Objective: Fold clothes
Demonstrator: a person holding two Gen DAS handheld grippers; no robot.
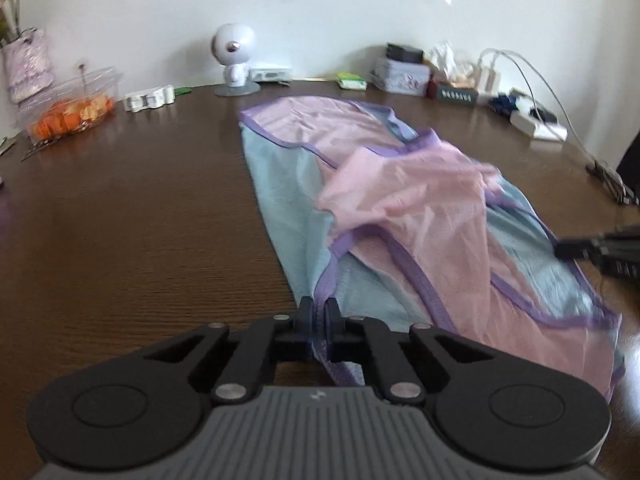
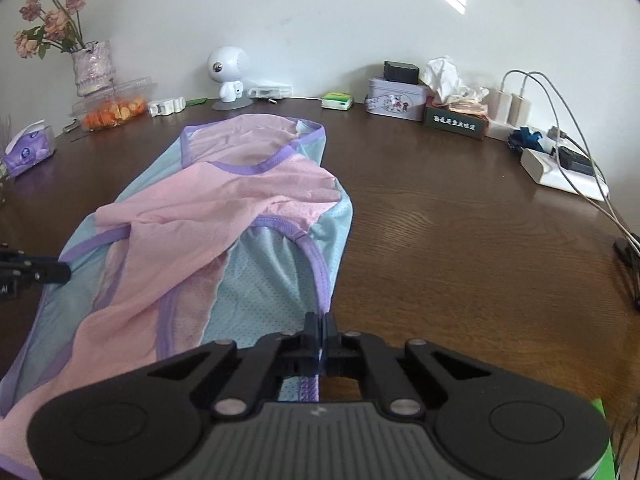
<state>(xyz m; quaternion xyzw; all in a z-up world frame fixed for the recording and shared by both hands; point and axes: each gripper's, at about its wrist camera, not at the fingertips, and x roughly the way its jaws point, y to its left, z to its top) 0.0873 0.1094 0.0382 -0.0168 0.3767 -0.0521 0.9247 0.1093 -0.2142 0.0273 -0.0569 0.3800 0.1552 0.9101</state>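
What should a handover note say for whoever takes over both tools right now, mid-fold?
Left tool: shut on the garment's purple trim at its near left corner.
Right tool: shut on the purple trim at the near right corner.
Garment: pink, light blue and purple mesh, lying lengthwise on the brown table, far end towards the wall. A pink layer is bunched loosely over the middle.
Done: both near corners gripped.
Left: probably carry the near edge to the far end, smooth the bunched layer, finish the fold.
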